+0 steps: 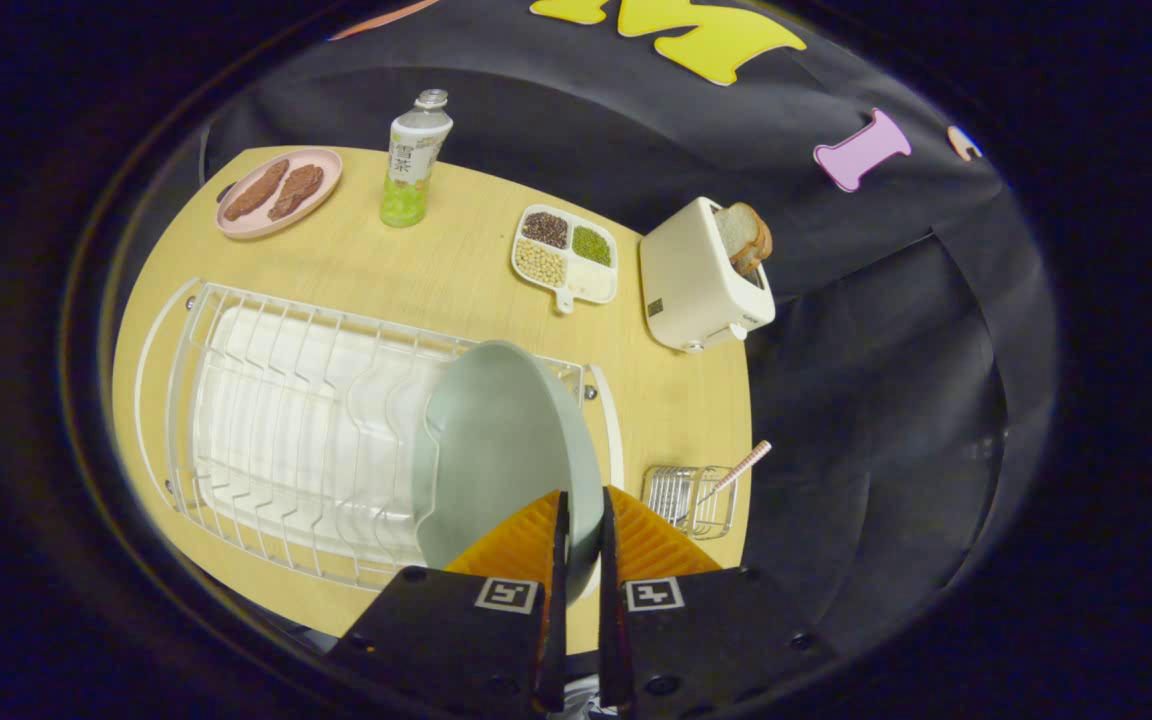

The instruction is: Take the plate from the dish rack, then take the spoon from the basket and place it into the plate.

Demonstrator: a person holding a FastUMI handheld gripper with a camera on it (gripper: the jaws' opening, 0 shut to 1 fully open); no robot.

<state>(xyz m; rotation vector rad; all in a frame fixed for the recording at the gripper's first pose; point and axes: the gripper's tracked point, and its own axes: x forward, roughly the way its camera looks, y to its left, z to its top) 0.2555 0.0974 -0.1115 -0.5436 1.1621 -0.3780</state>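
1. Now we grip the pale green plate (506, 440) by its near rim, our gripper (581, 520) clenched on it, one finger on each face.
2. We see the plate tilted over the right end of the white dish rack (266, 420).
3. Right of the rack sits a small wire basket (688, 497); the spoon (736, 470) leans out of it, handle up.
4. Beyond the rack stand a toaster (701, 285), a bottle (414, 160) and a pink dish (279, 192).
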